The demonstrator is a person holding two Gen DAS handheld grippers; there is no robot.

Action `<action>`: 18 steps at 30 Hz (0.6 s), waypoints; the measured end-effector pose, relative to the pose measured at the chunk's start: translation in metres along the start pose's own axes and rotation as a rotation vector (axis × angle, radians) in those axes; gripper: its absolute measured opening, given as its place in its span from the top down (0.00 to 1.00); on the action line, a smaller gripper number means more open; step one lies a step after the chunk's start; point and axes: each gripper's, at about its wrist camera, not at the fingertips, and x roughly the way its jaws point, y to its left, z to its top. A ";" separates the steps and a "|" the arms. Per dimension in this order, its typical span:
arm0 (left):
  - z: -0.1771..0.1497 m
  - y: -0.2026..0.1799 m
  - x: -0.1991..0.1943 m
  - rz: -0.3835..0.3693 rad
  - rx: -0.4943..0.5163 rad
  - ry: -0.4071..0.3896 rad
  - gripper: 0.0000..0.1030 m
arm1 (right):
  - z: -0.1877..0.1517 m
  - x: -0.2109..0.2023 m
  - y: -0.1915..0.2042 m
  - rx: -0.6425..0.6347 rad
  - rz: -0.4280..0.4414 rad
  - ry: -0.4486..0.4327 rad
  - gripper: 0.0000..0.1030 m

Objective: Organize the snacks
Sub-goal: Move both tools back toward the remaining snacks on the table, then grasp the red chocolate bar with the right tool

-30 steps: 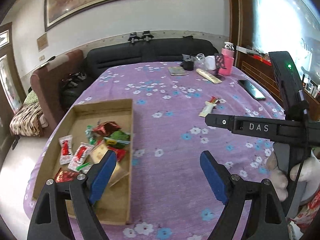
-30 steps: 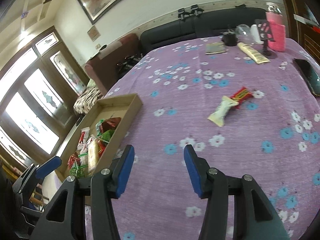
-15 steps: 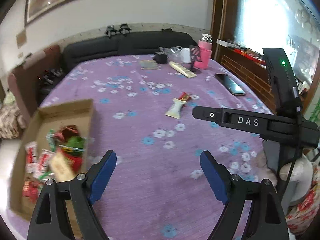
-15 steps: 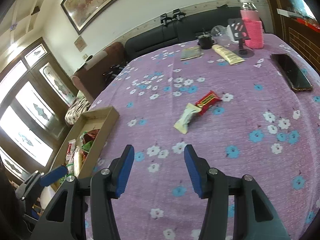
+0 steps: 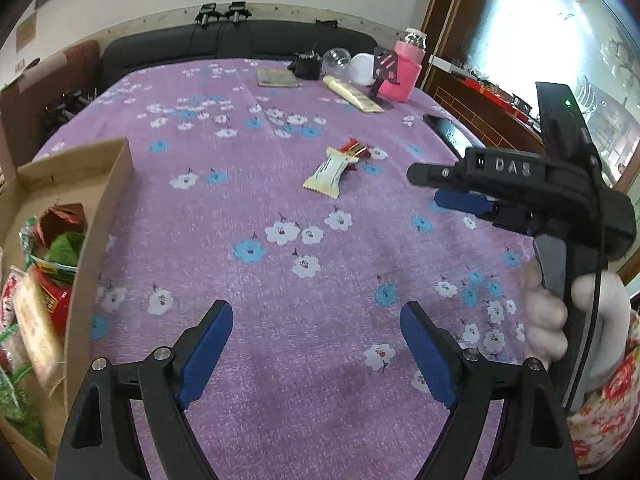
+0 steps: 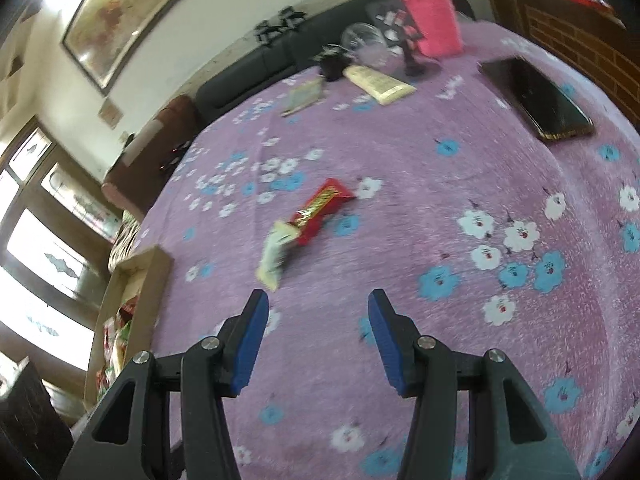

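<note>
A white snack bar [image 5: 329, 171] and a red snack bar [image 5: 354, 151] lie touching on the purple flowered tablecloth [image 5: 280, 280]. They also show in the right wrist view, the white bar [image 6: 275, 254] and the red bar [image 6: 322, 210]. A cardboard box [image 5: 102, 216] with several snack packets stands at the left, and shows in the right wrist view [image 6: 154, 276]. My left gripper [image 5: 316, 344] is open and empty, well short of the bars. My right gripper [image 6: 314, 328] is open and empty, just short of the white bar, and is seen from the side in the left wrist view [image 5: 460, 188].
A black phone [image 6: 538, 98] lies at the right. At the far end stand a pink bottle [image 6: 430, 20], a phone stand, a clear bowl [image 6: 362, 38], a cream tube [image 6: 380, 82] and a small booklet [image 6: 302, 96]. A dark sofa [image 5: 240, 46] runs behind the table.
Both grippers have swung away from the box toward the two bars. The right gripper has moved forward and closer to them. Both stay open and empty.
</note>
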 end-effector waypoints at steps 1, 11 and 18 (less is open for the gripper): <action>0.000 0.001 0.002 -0.002 -0.005 0.005 0.14 | 0.003 0.002 -0.002 0.011 -0.005 -0.001 0.51; -0.002 0.016 0.016 -0.047 -0.077 0.045 0.12 | 0.039 0.041 -0.001 0.012 -0.086 0.008 0.51; -0.005 0.011 0.018 -0.062 -0.047 0.058 0.02 | 0.060 0.074 0.014 -0.012 -0.152 0.028 0.51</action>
